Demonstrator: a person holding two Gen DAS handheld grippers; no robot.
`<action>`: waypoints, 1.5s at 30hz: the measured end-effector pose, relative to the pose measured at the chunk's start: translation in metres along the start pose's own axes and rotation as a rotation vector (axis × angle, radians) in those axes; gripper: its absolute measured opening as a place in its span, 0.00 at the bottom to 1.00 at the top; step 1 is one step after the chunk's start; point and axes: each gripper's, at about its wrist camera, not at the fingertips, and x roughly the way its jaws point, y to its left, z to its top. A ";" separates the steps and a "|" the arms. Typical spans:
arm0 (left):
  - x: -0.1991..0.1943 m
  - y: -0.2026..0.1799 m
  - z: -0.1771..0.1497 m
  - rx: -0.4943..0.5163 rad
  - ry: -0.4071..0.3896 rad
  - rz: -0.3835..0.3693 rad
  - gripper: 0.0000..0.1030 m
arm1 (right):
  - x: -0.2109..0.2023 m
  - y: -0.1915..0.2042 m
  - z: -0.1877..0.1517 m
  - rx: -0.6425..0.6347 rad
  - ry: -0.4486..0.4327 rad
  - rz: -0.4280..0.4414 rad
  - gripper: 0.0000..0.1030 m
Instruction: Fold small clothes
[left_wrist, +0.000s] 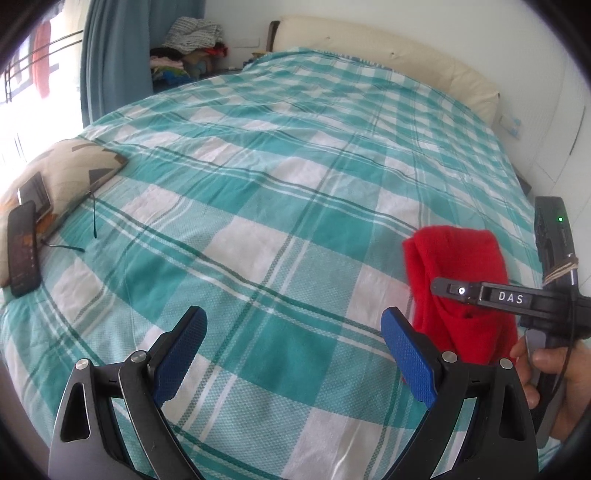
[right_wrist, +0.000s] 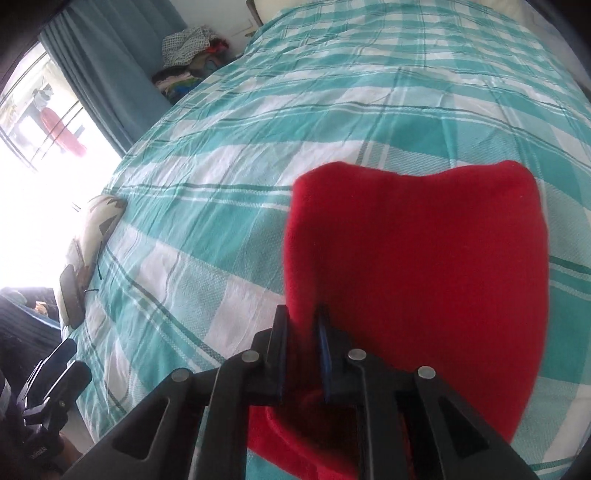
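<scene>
We hold the red garment (right_wrist: 413, 266) pinched in our right gripper (right_wrist: 303, 354), hanging just above the checked bed cover (left_wrist: 258, 192) at its right side. Our left gripper (left_wrist: 295, 354) hovers beside it with jaws spread wide and nothing between them.

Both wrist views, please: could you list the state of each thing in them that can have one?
Red garment: bunched, lifted off the bed, hanging from the right gripper.
Right gripper: shut on the red garment.
Left gripper: open, nothing between its fingers.
Checked bedsheet: spread over the bed, lightly creased.
Phone: lying flat by the cushion, screen dark.
Cushion: lying flat at the bed's edge.
</scene>
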 end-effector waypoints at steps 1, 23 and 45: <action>-0.001 0.002 0.000 -0.002 0.001 -0.006 0.93 | -0.004 0.001 -0.001 0.008 0.005 0.073 0.33; -0.002 0.002 -0.002 -0.024 0.018 -0.049 0.93 | -0.016 0.026 -0.087 -0.400 -0.052 -0.062 0.30; 0.028 -0.064 -0.002 0.054 0.120 -0.320 0.96 | -0.122 -0.086 -0.144 -0.051 -0.197 -0.019 0.64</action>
